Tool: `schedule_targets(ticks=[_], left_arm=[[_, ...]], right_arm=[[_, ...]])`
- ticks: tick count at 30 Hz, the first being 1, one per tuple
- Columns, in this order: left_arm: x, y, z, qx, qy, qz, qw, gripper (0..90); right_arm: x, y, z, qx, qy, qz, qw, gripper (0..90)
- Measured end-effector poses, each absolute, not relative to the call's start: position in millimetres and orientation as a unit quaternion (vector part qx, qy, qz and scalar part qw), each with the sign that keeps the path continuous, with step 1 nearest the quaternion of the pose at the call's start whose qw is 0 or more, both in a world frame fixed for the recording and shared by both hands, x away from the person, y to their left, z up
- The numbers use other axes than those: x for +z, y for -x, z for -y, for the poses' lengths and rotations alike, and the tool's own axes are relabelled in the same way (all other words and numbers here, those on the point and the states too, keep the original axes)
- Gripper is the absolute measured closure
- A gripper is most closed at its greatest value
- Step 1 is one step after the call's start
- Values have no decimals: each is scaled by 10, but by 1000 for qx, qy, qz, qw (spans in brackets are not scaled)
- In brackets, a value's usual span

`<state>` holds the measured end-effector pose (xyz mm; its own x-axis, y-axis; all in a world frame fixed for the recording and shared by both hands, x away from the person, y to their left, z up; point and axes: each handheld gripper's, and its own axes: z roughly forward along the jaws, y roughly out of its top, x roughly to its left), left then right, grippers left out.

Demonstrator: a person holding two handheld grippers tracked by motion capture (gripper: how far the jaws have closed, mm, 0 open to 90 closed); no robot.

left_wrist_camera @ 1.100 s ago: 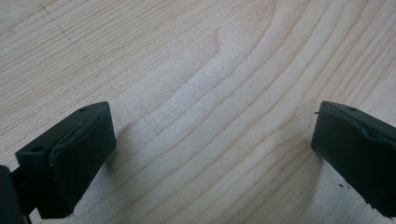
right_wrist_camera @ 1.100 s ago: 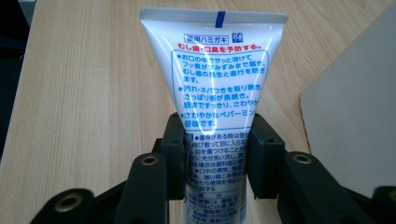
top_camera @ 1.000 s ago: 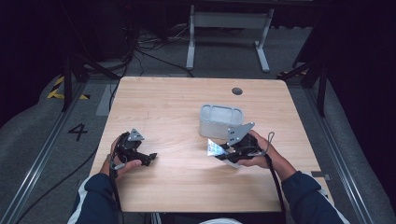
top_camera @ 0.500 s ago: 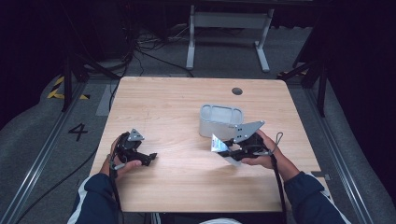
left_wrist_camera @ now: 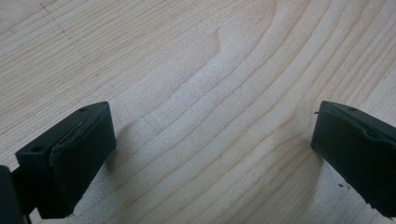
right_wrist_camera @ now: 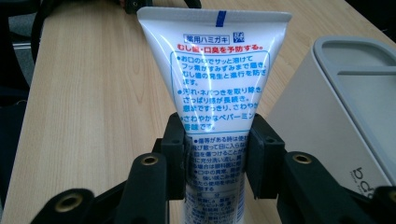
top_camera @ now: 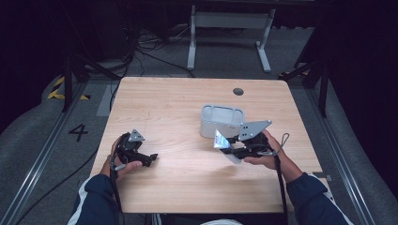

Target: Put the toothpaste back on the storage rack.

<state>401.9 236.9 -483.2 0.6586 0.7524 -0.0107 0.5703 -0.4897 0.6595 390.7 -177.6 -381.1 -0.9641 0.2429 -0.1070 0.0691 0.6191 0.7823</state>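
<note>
Right gripper view: hand-held gripper (right_wrist_camera: 215,158) clamps toothpaste tube (right_wrist_camera: 217,70)

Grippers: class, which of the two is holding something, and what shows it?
The right gripper: its jaws clamp a white tube beside the grey bin. The left gripper stands open over bare table.

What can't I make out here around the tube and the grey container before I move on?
- Tube cap end: right gripper view, cut off by the bottom edge behind the right claw.
- Grey container interior: cut off by the right edge there; too small in the high view.
- Tube's small print: too fine to read.
</note>
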Motion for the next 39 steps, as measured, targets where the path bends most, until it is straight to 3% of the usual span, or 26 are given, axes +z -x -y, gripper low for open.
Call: schedule_targets(ticks=[39], left_arm=[[-4833,-4021,-2369,142,-851,-388,324,1]], right_arm=[[-3304,-3882,1979,496,-113,-846,161,653]])
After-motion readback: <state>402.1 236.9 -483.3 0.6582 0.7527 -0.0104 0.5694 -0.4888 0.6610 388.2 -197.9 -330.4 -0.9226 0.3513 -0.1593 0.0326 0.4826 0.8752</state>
